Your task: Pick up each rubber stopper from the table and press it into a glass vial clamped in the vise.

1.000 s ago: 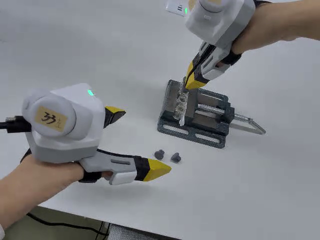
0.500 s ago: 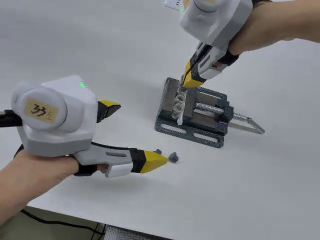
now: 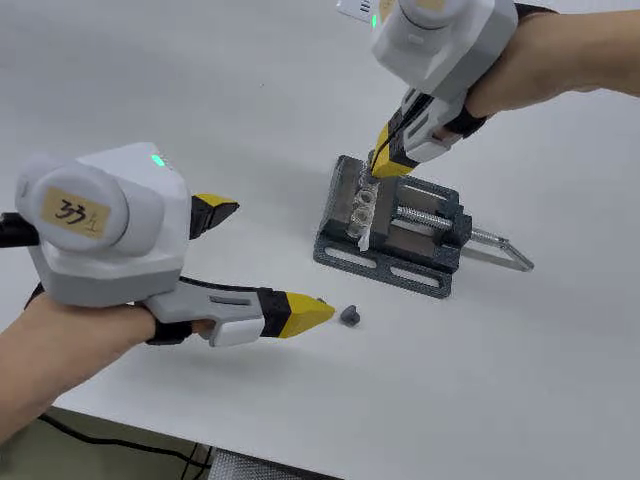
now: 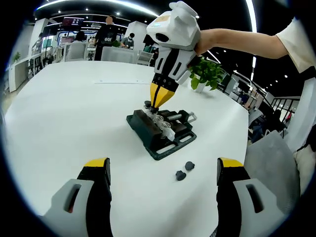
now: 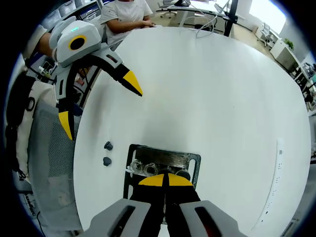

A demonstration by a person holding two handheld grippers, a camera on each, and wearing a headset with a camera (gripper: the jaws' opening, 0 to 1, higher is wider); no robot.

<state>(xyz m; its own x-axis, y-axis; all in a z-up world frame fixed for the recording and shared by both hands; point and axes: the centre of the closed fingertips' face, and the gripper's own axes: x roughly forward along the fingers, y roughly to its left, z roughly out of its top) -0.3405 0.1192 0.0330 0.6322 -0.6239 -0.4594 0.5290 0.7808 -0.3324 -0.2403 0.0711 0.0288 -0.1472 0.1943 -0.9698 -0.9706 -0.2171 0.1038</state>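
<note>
A dark vise [image 3: 432, 262] [image 4: 157, 139] [image 5: 164, 154] stands on the white table and clamps clear glass vials [image 3: 362, 208] [image 5: 146, 169]. One vial carries a dark stopper [image 5: 183, 174]. My right gripper [image 3: 377, 172] [image 4: 158, 102] [image 5: 166, 179] is shut, its yellow tips right over the vials; nothing shows between them. Two grey rubber stoppers [image 4: 189, 166] [image 4: 180, 175] [image 5: 108, 145] [image 5: 106, 161] lie on the table in front of the vise. One stopper [image 3: 350, 315] lies just right of my left gripper's lower tip. My left gripper [image 3: 262, 262] [image 4: 163, 163] [image 5: 98, 105] is open and holds nothing.
The vise's handle [image 3: 500, 248] sticks out to the right. A small white device with a green light [image 3: 358, 12] lies at the table's far edge. The table's near edge [image 3: 200, 440] runs below my left hand.
My left gripper has moved right, and its lower tip now covers one of the two stoppers in the head view. The right gripper stays over the vials.
</note>
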